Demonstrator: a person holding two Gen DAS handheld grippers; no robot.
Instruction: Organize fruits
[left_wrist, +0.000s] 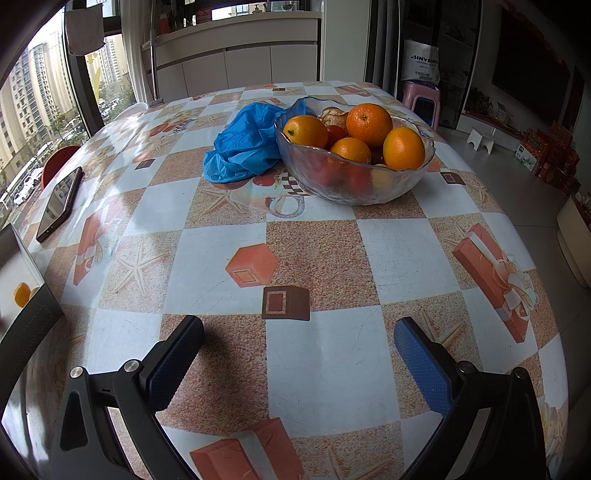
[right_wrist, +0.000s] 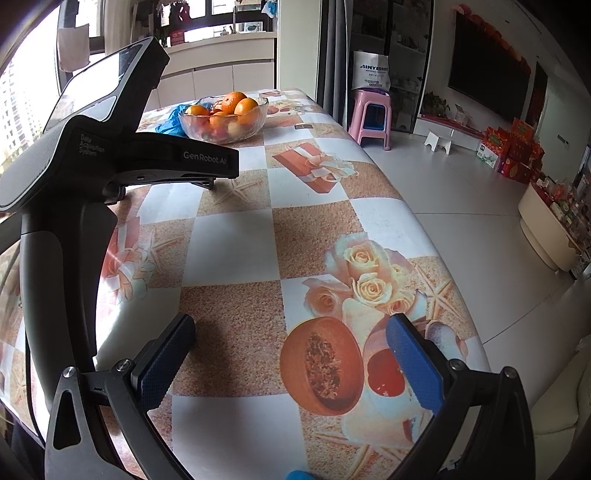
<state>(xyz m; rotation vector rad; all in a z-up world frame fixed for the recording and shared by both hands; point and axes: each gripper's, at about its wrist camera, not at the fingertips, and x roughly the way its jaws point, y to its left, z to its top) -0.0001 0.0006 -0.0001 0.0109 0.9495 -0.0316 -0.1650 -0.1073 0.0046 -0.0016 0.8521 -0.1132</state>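
Observation:
A clear glass bowl (left_wrist: 354, 181) holds several oranges (left_wrist: 368, 119) and some red fruit (left_wrist: 335, 133) at the far middle of the table. My left gripper (left_wrist: 299, 328) hovers open over the patterned tablecloth well short of the bowl, nothing between its blue pads. In the right wrist view the same bowl (right_wrist: 224, 123) sits far off at the upper left. My right gripper (right_wrist: 290, 326) is open and empty above a printed rose picture near the table's right edge. The left gripper's black body (right_wrist: 110, 155) fills the left side of that view.
A crumpled blue plastic bag (left_wrist: 245, 146) lies against the bowl's left side. A phone (left_wrist: 59, 205) rests near the table's left edge. The table's right edge (right_wrist: 417, 218) drops to a grey floor with a pink stool (right_wrist: 371, 116) and red boxes (right_wrist: 517, 153).

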